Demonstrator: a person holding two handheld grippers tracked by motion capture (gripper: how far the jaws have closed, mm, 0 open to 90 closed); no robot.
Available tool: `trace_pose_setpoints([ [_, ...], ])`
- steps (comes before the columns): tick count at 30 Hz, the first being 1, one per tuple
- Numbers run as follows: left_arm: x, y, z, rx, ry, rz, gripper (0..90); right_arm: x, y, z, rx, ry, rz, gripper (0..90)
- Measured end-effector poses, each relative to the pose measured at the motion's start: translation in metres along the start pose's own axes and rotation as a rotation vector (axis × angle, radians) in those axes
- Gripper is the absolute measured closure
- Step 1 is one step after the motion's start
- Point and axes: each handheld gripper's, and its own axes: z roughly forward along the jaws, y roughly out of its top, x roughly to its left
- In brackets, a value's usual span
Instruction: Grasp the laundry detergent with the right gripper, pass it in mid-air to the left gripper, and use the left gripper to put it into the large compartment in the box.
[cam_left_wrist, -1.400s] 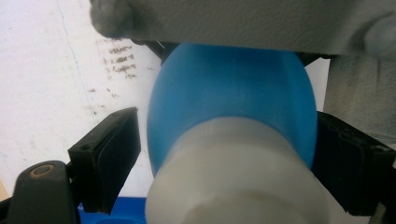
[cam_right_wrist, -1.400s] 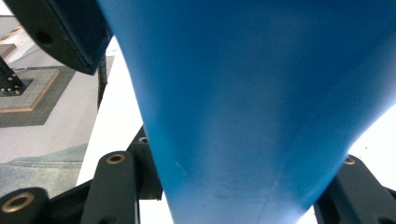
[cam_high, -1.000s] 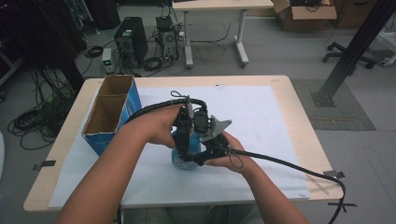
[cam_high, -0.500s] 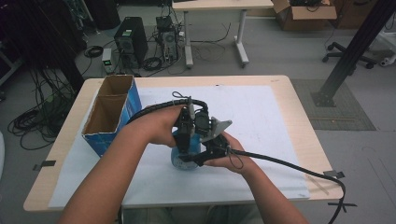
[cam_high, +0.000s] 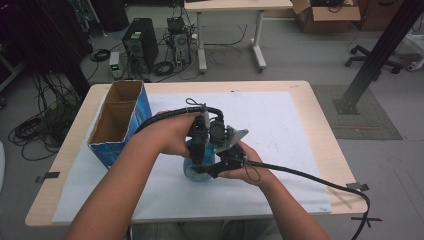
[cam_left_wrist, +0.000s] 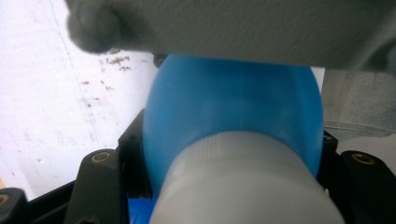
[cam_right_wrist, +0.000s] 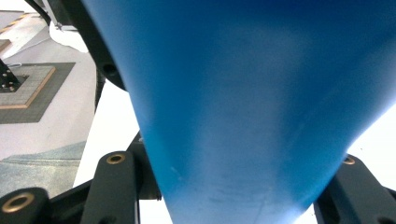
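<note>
A wooden desk (cam_high: 320, 110) under a white sheet (cam_high: 280, 130) stands on grey floor, with a computer (cam_high: 140, 44) and cables behind. A blue box (cam_high: 120, 122) sits at its left. Both forearms meet mid-desk. The left claw (cam_high: 199, 150), jaws just closing, clamps the white cap (cam_left_wrist: 243, 186) of the blue bottle (cam_high: 197, 167); the right claw (cam_high: 212, 170) grips its body.

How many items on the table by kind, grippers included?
Blue bottle with white cap: 1
Blue cardboard box, open top, two compartments: 1
White paper sheet on the table: 1
Grippers, left gripper and right gripper, both shut on the bottle: 2
Total: 5
</note>
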Motion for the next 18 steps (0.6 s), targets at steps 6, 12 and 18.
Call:
trace_pose_setpoints([
  [6,-0.0014,0.0012,-0.0036,0.002,0.005,-0.015,38.5,0.0005,0.0017,-0.0018,-0.01,-0.007,-0.006,44.6],
  [12,-0.002,0.0011,-0.0064,0.015,0.013,-0.002,38.6,0.0016,0.0015,-0.0022,-0.025,-0.016,-0.01,43.6],
  [18,-0.0027,-0.0004,-0.0106,0.01,0.033,0.003,38.6,0.0018,0.0,-0.001,-0.039,-0.034,0.016,35.5],
])
